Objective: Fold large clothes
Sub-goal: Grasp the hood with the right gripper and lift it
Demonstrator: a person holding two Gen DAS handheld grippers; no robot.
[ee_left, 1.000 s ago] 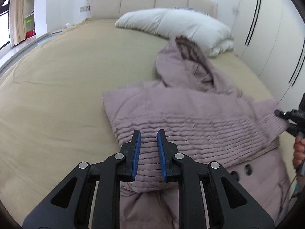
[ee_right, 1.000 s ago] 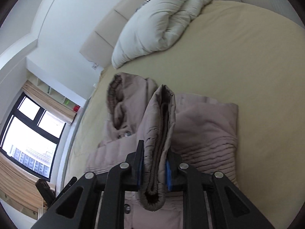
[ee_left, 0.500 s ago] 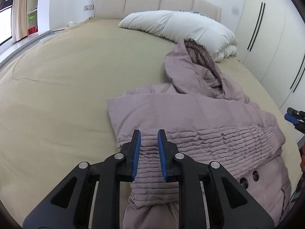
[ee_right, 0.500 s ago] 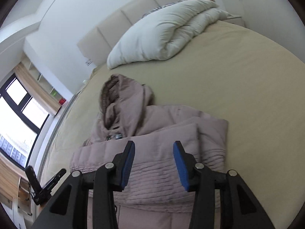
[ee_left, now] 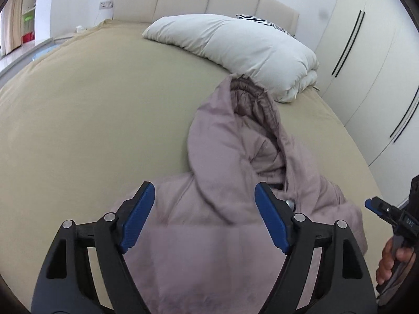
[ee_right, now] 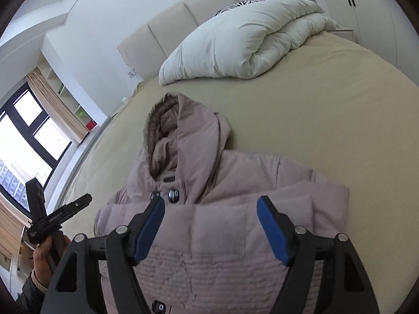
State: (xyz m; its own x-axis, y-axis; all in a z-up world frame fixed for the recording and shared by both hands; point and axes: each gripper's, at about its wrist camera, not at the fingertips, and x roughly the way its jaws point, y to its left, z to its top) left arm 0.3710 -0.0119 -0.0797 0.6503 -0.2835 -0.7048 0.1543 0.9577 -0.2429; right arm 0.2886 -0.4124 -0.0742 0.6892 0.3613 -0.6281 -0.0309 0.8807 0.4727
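Observation:
A mauve hooded puffer coat [ee_left: 209, 225] lies on the tan bed, sleeves folded across its front, hood [ee_left: 235, 130] pointing to the pillows. It also shows in the right wrist view [ee_right: 222, 225], with its snaps near the collar. My left gripper [ee_left: 204, 217] is open and empty, held just above the coat's shoulder area. My right gripper [ee_right: 210, 225] is open and empty above the folded sleeves. Each gripper shows at the edge of the other's view: the right [ee_left: 385, 209] and the left [ee_right: 62, 214].
The tan bed [ee_left: 91, 110] spreads wide to the left of the coat. A white folded duvet [ee_left: 235, 44] lies by the padded headboard [ee_left: 204, 2]. Wardrobe doors [ee_left: 371, 60] stand right of the bed. A window [ee_right: 23, 141] and shelves are on the far side.
Both grippers have opened wide; the right one let go of the sleeve, which now lies across the coat's front. Both views have shifted up towards the hood.

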